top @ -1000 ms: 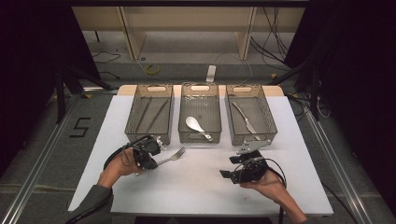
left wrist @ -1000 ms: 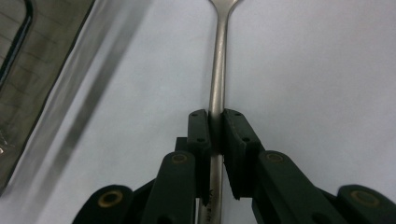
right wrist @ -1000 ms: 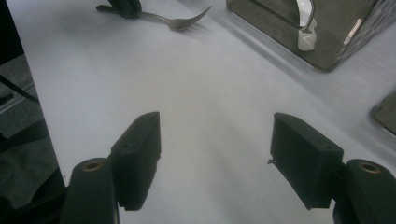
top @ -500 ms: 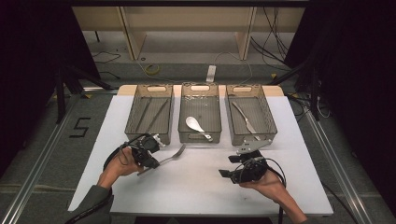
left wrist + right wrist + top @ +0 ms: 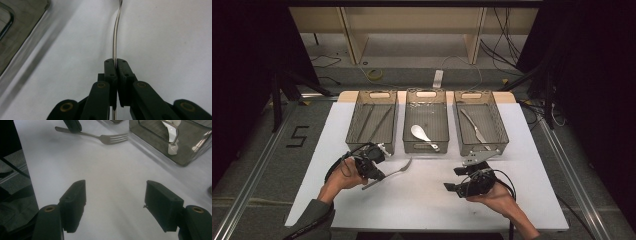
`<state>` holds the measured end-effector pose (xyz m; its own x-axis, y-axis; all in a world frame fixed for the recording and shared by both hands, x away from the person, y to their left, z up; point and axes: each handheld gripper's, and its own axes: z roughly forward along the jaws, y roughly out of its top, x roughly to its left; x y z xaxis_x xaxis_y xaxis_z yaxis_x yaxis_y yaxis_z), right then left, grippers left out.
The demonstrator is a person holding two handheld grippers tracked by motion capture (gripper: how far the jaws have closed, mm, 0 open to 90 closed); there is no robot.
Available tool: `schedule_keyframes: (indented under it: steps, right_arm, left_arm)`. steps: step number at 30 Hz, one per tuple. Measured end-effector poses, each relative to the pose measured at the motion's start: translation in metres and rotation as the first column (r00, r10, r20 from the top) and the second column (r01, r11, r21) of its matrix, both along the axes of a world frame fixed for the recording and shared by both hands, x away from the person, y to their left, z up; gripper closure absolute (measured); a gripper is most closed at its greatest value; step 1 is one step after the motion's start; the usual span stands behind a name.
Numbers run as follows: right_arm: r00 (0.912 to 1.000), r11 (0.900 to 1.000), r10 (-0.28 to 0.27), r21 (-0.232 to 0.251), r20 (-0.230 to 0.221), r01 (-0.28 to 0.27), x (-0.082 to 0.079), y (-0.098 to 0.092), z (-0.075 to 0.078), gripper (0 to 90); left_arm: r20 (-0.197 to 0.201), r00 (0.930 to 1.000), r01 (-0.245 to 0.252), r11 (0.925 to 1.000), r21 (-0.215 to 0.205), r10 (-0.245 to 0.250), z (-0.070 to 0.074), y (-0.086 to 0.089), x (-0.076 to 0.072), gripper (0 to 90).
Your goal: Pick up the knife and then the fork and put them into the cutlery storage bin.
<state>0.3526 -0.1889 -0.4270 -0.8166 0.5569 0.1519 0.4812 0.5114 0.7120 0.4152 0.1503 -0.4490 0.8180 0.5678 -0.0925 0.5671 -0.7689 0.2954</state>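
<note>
High view: your left gripper [image 5: 379, 172] lies low over the white table [image 5: 422, 210], and its jaws, which have just been closing, are clamped on the handle of the silver metal fork [image 5: 394, 170]. Your right gripper [image 5: 451, 187] rests with jaws apart, empty. Three grey mesh baskets [image 5: 426, 145] stand beyond.

Silver fork [image 5: 394, 170], handle clamped in left tool [image 5: 381, 174], tines resting on white table [image 5: 422, 205]
</note>
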Motion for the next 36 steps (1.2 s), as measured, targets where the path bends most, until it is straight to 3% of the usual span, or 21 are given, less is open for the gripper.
schedule_keyframes:
  steps: [3,9,19,26,31,36]
  right_arm:
    - [1.0,1.0,0.001,0.006,0.004,-0.001,0.001,-0.001,0.0,34.3]
    - [1.0,1.0,-0.003,0.005,-0.001,0.003,0.001,-0.001,0.0,34.3]
    - [1.0,1.0,-0.003,0.005,0.002,0.003,0.001,-0.002,0.001,34.3]
    - [0.9999,1.0,0.004,0.017,0.015,-0.004,0.0,0.0,0.003,34.4]
    - [0.9972,0.999,0.037,0.015,0.065,-0.038,-0.005,0.01,0.008,34.5]
    - [0.9833,0.994,0.106,-0.011,0.148,-0.105,-0.014,0.029,0.014,34.5]
  left_arm:
    - [-0.007,0.9998,-0.017,0.9997,0.016,0.017,-0.007,0.0,0.0,86.9]
    - [-0.003,0.9998,-0.02,0.9992,0.035,0.02,-0.007,-0.001,0.001,86.3]
    - [0.022,0.9995,-0.024,0.9992,0.033,0.024,-0.005,-0.003,-0.002,87.0]
    - [0.009,0.9996,-0.027,0.9989,-0.037,0.027,0.006,-0.004,-0.004,87.0]
    - [-0.003,1.0,0.0,0.9986,-0.053,0.0,0.012,-0.015,-0.009,87.0]
    - [-0.017,0.9989,0.042,0.9956,-0.083,-0.044,0.021,-0.03,-0.017,86.9]
